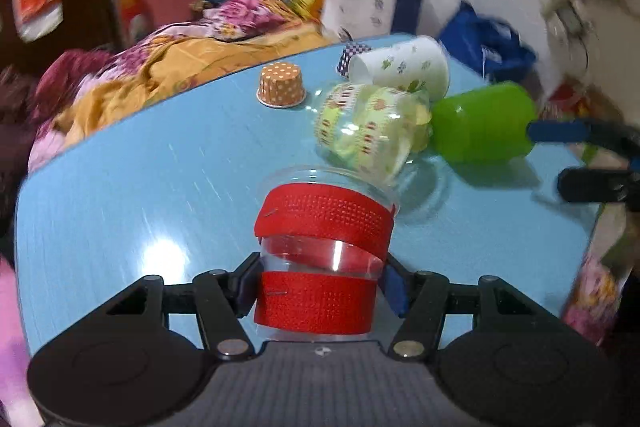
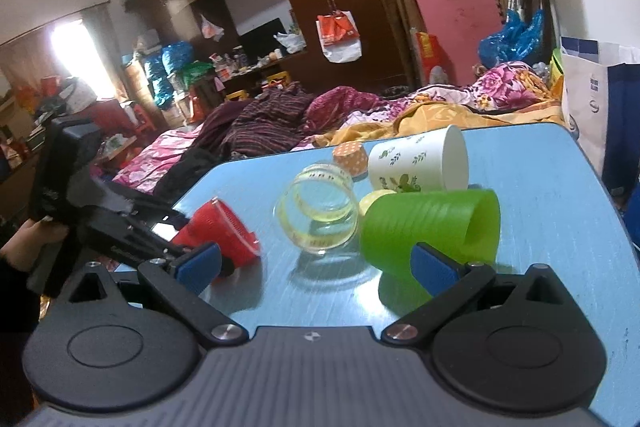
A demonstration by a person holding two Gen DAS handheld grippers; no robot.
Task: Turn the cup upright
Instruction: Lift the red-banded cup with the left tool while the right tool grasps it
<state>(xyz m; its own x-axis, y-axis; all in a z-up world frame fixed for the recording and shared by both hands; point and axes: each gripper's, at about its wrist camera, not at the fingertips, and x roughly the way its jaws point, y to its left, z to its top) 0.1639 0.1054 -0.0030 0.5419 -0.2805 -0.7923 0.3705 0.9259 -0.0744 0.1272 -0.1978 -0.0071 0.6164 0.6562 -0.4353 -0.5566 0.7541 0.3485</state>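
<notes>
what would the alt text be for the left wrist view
The left gripper is shut on a clear cup with red bands over a blue table. Beyond it lie a clear patterned cup, a green cup and a white floral cup on their sides, and an orange dotted cup stands upside down.

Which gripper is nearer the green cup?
Right. The right gripper is open, one finger against the green cup. The left gripper sits across the table, shut on the red cup.

On the table [image 2: 560, 187], the glass jar [image 2: 320, 215] lies between two tipped cups [image 2: 432, 227] [image 2: 220, 231]; a paper cup [image 2: 420, 163] lies behind.
</notes>
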